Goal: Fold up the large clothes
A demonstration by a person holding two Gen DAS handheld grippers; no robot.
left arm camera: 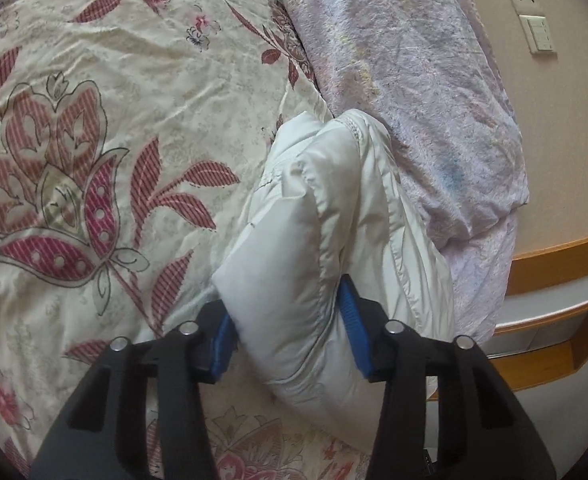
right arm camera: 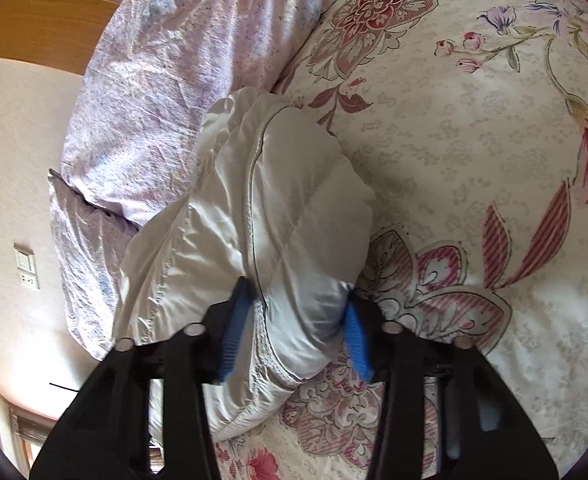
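A white puffy down jacket (left arm camera: 334,216) lies bunched on a floral bedspread (left arm camera: 114,120), next to a pale lilac duvet (left arm camera: 406,80). My left gripper (left arm camera: 288,332) is shut on a thick fold of the jacket; its blue pads (left arm camera: 352,320) press the padding from both sides. In the right wrist view the same jacket (right arm camera: 262,200) runs away from the camera. My right gripper (right arm camera: 294,336) is shut on another bulky fold of it, blue pads (right arm camera: 236,332) squeezing either side. The parts of the jacket under the folds are hidden.
The lilac duvet (right arm camera: 166,92) is heaped along the bed's edge by the beige wall (left arm camera: 554,140). A wall socket and switch (left arm camera: 532,16) are on that wall. A wooden headboard shelf (left arm camera: 558,264) stands beside the bed. The bedspread (right arm camera: 474,160) spreads wide to the other side.
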